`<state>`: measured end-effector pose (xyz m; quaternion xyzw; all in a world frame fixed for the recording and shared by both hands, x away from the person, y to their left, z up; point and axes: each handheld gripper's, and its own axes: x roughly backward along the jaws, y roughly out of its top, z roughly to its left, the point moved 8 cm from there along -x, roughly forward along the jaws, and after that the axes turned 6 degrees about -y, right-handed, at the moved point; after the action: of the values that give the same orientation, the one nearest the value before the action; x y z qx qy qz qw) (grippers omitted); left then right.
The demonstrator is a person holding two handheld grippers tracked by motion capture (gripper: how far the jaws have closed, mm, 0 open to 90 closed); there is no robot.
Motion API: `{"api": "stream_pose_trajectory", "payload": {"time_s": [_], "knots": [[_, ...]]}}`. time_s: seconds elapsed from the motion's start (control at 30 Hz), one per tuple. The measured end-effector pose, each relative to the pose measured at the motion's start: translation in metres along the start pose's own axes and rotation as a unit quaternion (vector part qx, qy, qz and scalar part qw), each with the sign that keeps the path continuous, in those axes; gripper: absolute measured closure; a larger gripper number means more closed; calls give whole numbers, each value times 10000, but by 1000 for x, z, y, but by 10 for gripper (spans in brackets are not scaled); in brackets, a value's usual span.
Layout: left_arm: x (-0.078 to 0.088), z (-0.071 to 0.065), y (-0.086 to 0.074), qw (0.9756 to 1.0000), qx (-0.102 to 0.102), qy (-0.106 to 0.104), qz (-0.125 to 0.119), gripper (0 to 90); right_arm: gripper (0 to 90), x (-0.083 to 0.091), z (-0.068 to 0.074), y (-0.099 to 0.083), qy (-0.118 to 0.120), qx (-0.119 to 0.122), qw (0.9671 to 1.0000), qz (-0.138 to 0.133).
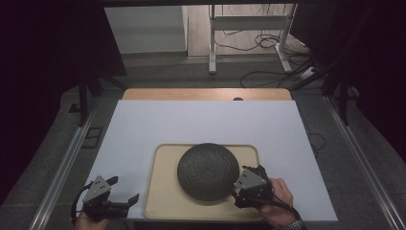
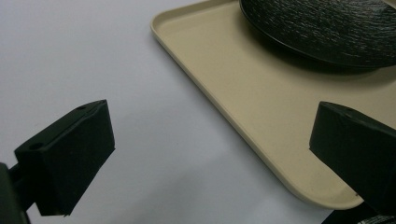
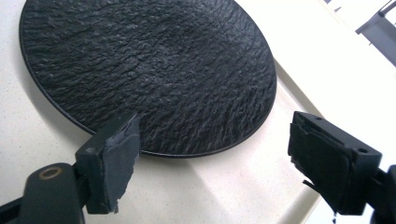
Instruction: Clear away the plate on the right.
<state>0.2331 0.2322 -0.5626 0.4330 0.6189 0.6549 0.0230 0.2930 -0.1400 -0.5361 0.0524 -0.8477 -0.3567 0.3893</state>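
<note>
A black plate (image 1: 208, 171) lies on the beige tray (image 1: 163, 201). My right gripper (image 1: 239, 191) sits at the plate's right edge, jaws apart, gripping nothing. My left gripper (image 1: 125, 189) rests left of the tray, jaws wide and empty.

lab | blackout curtains (image 1: 43, 72) | floor cables (image 1: 268, 43) | white tabletop (image 1: 201, 120)

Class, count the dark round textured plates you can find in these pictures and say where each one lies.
1. The dark round textured plate lies on the beige rectangular tray, beside the open right gripper. None seems hidden.
</note>
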Motion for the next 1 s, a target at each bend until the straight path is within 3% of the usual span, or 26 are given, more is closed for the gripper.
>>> {"api": "stream_pose_trajectory", "payload": {"time_s": [0.4,0.73,1.0], "knots": [[0,0,0,10000,-3,-7,14,0,121,2,-10,-6,-2,-408,9992,9],[0,0,0,10000,-6,13,-2,0,82,7,-19,-12,117,-833,9964,-114],[1,0,0,10000,-10,21,-1,0,59,8,-24,-19,49,-911,9958,-99]]}}
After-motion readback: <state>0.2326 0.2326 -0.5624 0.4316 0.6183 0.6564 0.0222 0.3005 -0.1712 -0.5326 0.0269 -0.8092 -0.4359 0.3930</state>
